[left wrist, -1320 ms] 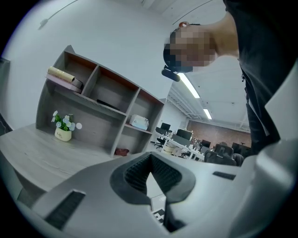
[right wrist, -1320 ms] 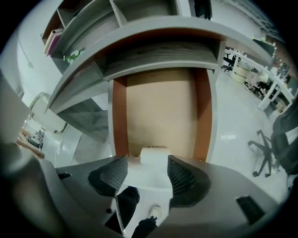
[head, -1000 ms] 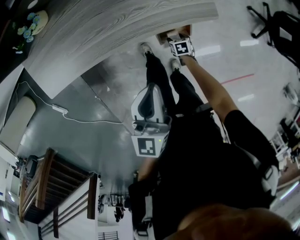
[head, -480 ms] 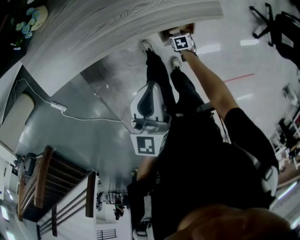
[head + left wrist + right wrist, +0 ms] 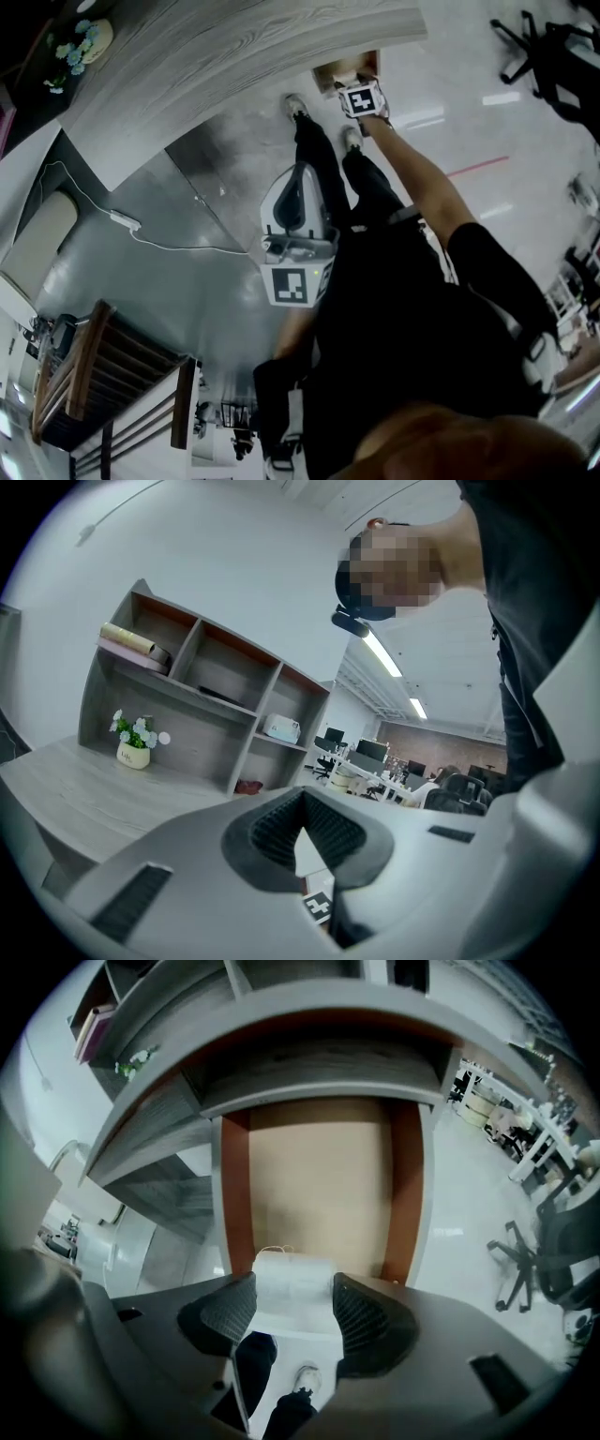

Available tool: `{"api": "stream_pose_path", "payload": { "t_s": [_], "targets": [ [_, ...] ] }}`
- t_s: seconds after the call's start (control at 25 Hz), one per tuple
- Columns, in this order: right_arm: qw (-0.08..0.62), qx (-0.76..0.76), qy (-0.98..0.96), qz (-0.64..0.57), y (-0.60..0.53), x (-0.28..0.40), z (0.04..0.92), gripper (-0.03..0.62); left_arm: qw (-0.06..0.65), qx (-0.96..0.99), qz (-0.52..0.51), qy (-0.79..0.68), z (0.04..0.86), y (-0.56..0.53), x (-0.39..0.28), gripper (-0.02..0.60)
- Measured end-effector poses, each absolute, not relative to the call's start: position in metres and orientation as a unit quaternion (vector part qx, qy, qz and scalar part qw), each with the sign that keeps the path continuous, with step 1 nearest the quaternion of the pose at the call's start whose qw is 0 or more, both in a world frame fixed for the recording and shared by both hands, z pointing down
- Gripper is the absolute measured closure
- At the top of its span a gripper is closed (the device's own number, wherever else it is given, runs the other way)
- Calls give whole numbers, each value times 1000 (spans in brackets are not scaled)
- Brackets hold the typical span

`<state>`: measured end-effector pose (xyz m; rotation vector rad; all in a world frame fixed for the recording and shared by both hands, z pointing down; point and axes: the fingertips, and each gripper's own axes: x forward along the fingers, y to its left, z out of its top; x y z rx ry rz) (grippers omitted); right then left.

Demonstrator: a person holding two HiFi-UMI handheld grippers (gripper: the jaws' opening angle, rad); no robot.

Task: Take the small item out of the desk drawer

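Note:
My right gripper (image 5: pixel 356 82) reaches to the open drawer (image 5: pixel 336 71) under the grey wood desk (image 5: pixel 234 47). In the right gripper view the drawer (image 5: pixel 319 1176) shows a tan bottom and red-brown sides. The small white item (image 5: pixel 292 1283), a pale packet with a thin loop at its top, sits between the ribbed pads (image 5: pixel 223 1312), and my right gripper (image 5: pixel 295 1314) is shut on it above the drawer's near end. My left gripper (image 5: pixel 300 183) hangs by the person's legs, away from the drawer. The left gripper (image 5: pixel 302 832) is shut with nothing in it.
A shelf unit (image 5: pixel 206 696) with a flower pot (image 5: pixel 134 747) stands on the desk. A white cable (image 5: pixel 178 242) runs over the glossy floor at left. Office chairs (image 5: pixel 553 47) stand at right. The person's shoes (image 5: pixel 295 103) are just before the drawer.
Hardly anything differs: the right gripper stays at the drawer, the left one stays by the body, and the head view has only shifted slightly.

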<state>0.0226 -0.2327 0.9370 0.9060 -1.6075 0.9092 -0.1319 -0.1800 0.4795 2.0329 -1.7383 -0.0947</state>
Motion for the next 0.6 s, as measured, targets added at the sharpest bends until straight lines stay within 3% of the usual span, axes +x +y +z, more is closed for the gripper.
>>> {"api": "stream_pose_path", "payload": {
  "t_s": [0.6],
  "targets": [
    [424,361,-759,339,-201,30,776,339,167,771,-68,-612,397,-111,-54,584]
  ]
}}
